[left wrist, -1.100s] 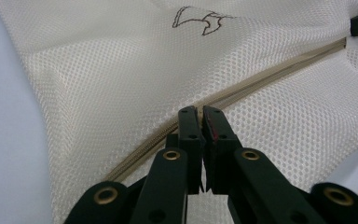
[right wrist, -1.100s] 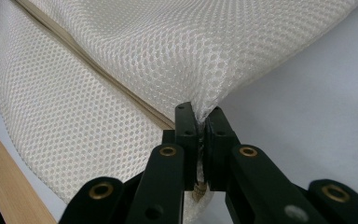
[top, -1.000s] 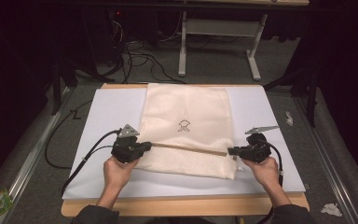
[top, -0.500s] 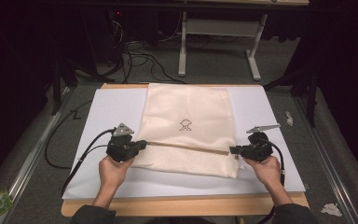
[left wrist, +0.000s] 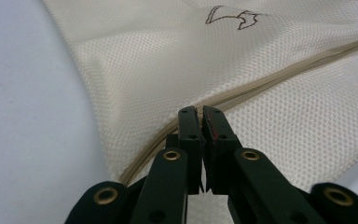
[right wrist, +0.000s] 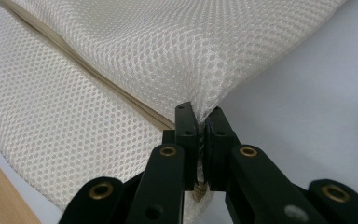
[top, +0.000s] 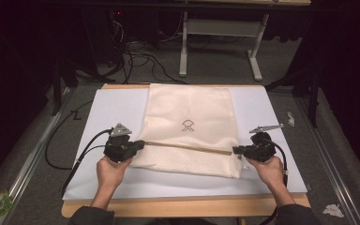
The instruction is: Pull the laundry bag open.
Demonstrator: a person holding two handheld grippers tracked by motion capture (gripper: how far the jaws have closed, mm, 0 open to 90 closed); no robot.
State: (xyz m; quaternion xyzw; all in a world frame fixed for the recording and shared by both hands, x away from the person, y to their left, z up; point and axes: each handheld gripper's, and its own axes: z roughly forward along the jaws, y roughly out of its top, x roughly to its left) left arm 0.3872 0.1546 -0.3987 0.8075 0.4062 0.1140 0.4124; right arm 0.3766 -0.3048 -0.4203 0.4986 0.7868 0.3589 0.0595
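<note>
Gripper views show jaws clamping the mesh bag point(top: 187, 131), high view its logo point(top: 188, 125)

The cream mesh bag point(right wrist: 121, 70) is pinched at its edge by the right gripper point(right wrist: 200, 128), fabric spreading toward eleven o'clock.

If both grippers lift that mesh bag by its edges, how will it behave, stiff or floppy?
Probably floppy: the mesh bag is thin netting that already bends up where the right gripper pinches it. Its middle would likely sag between the right and left gripper. It looks flat and empty, so likely light. The open weave should grip well, not slip.
</note>
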